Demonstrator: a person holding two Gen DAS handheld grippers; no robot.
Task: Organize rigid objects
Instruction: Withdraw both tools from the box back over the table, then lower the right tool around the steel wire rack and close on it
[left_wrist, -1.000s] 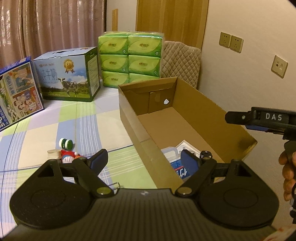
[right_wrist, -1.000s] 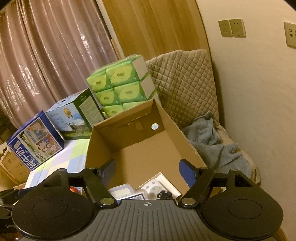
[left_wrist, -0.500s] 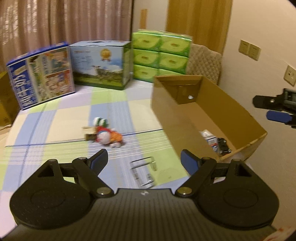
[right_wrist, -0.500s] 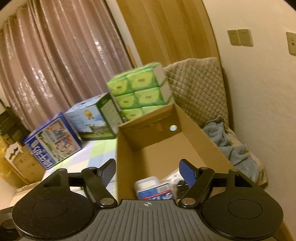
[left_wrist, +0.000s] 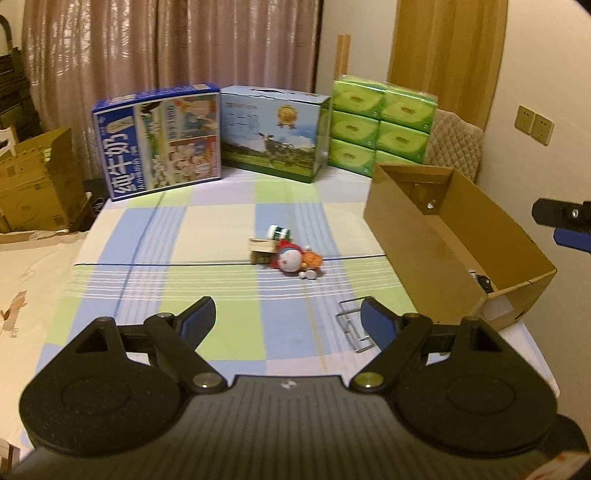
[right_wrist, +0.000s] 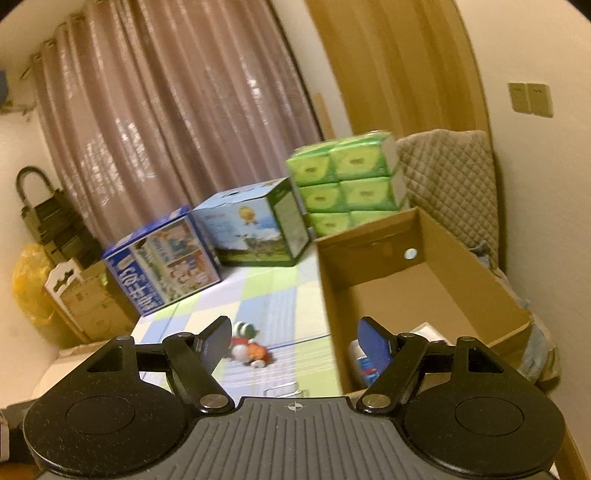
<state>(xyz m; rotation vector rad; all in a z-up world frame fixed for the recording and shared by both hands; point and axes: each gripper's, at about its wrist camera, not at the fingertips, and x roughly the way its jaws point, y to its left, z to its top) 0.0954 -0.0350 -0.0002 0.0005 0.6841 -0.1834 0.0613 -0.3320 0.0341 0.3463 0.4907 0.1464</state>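
An open cardboard box (left_wrist: 421, 236) (right_wrist: 491, 280) stands at the right of the checked bed cover, with a few small items in its near end. A red and white toy figure (left_wrist: 291, 260) (right_wrist: 251, 350) lies mid-bed, touching a green-capped jar (left_wrist: 277, 232) and a small wooden block (left_wrist: 260, 249). A clear acrylic stand (left_wrist: 352, 325) lies beside the box, just by my left gripper's right finger. My left gripper (left_wrist: 288, 321) is open and empty, above the near bed. My right gripper (right_wrist: 295, 339) is open and empty, near the box's left wall; it shows at the right edge of the left wrist view (left_wrist: 565, 221).
At the back stand a blue milk carton box (left_wrist: 159, 140), a cow-print box (left_wrist: 273, 133) and stacked green tissue packs (left_wrist: 380, 125). A quilted cushion (left_wrist: 454, 144) leans against the right wall. Cardboard boxes (left_wrist: 37, 184) sit off the bed's left side.
My left gripper has pulled back and swung left from over the box to over the bed. My right gripper has also turned left, bringing the toy into its view.
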